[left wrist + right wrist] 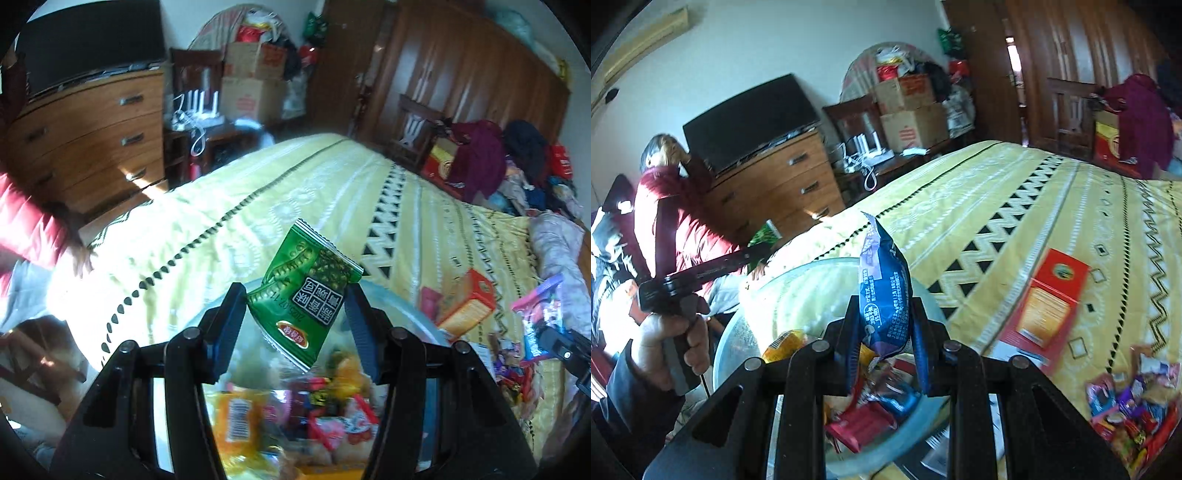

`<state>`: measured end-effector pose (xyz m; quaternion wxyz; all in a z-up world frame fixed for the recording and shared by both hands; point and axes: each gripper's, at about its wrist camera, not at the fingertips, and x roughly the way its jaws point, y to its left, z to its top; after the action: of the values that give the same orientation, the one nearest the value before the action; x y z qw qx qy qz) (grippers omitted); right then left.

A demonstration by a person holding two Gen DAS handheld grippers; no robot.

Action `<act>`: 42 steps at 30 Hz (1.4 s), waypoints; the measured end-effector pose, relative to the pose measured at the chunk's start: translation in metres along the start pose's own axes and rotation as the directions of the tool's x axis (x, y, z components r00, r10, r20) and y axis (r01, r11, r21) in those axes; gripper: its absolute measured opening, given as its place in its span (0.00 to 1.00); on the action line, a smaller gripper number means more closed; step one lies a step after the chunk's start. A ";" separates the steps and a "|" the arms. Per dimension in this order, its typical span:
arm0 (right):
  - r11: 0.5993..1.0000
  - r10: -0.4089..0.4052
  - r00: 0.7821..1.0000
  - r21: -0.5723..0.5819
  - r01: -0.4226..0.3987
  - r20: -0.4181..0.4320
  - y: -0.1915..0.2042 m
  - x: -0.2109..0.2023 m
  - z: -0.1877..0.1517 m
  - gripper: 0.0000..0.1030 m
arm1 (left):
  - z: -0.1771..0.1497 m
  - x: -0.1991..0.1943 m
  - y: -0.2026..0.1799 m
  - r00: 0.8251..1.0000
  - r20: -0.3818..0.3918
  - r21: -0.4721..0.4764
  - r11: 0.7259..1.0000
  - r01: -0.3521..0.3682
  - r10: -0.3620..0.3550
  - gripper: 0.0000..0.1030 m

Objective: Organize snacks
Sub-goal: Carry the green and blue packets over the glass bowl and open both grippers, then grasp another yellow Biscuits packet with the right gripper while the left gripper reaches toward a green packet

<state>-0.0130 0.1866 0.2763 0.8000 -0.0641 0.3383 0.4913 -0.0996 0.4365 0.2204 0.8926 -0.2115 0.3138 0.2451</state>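
A yellow patterned bedspread (1015,206) spreads wide and bare beyond a clear bowl (746,332) of snacks near its edge. An orange cracker box (1045,306) lies right. Above the bowl, the left gripper (295,295) clamps a green snack packet (306,284); the right gripper (884,321) pinches a blue packet (884,288).

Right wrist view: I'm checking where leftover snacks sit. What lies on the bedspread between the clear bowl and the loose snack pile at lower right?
A red and orange box lies between the clear bowl and the snack pile.
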 end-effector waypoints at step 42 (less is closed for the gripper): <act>0.988 -0.119 0.991 0.087 0.124 -0.061 -0.080 -0.071 -0.097 0.68 | -0.068 -0.065 -0.075 0.968 -0.034 0.111 0.961 0.252 -0.250 0.85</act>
<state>-0.0135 0.0507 0.2264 0.8208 -0.0621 0.3779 0.4237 -0.1323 0.3217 0.2320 0.9239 -0.2004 0.3069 0.1094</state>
